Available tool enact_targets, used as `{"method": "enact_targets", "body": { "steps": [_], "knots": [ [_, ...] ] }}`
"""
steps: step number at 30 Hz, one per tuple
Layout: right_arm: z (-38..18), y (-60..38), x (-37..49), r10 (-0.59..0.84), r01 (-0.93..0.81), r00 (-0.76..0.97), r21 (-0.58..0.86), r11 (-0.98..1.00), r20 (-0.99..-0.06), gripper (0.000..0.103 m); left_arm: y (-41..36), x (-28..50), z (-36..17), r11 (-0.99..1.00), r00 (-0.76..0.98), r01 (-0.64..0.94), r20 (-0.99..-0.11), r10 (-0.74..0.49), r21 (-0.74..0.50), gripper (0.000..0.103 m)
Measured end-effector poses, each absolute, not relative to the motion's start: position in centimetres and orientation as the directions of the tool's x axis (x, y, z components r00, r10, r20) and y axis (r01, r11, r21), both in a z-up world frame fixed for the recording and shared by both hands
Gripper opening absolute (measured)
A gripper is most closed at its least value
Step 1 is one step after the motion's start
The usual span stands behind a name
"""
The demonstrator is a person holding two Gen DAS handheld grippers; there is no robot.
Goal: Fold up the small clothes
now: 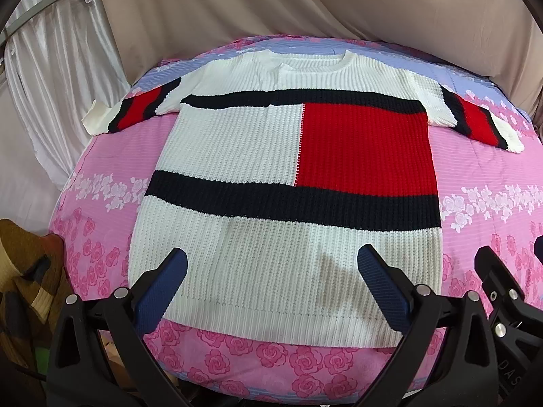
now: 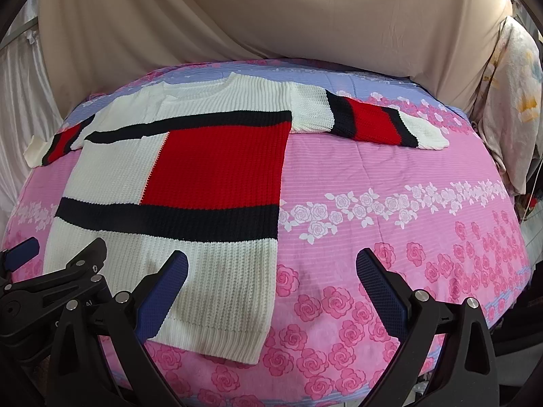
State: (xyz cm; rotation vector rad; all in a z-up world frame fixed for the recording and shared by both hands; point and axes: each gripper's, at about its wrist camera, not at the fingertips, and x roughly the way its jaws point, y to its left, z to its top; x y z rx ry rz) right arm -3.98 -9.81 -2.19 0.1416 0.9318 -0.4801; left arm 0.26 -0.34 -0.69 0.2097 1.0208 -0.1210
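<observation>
Two grippers: my left gripper (image 1: 271, 278) and right gripper (image 2: 271, 278) both hovered at the near edge of the bed (image 2: 390, 176), jaws spread wide, holding nothing.
Sweater: the sweater (image 1: 288, 156) lay flat and face up on the bed, sleeves out to both sides, collar far from me, hem nearest.
Long axis: it ran straight away from me, hem to collar.
Left jaws: they straddled the hem, centred on the body.
Right jaws: they sat off the sweater's right edge, over bare bedcover.
Nearer hand: I judged the right closer to the right sleeve (image 2: 370, 123), the left to the left sleeve (image 1: 129, 112).
</observation>
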Motion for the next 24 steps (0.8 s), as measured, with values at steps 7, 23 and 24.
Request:
{"method": "enact_targets", "body": {
  "steps": [7,23,24],
  "knots": [
    [-2.2,-9.8,-3.9,-0.334,0.456,0.500,-0.086,0.886,-0.799,0.098,-0.3,0.3,-0.7,0.973,0.519,0.198,-0.855,-0.002,0.118,0.098],
    [-4.6,-16.8,-2.9,-0.292,0.559,0.496,0.043,0.828,-0.818,0.095,1.1,3.4,-1.3,0.980,0.493,0.193,-0.868,-0.058,0.044,0.098],
    [-4.6,-19.0,-3.3,-0.297,0.592,0.506,0.075,0.803,-0.810,0.095,1.1,3.8,-1.5,0.981,0.486,0.192,-0.871,-0.065,0.034,0.098]
  ]
}}
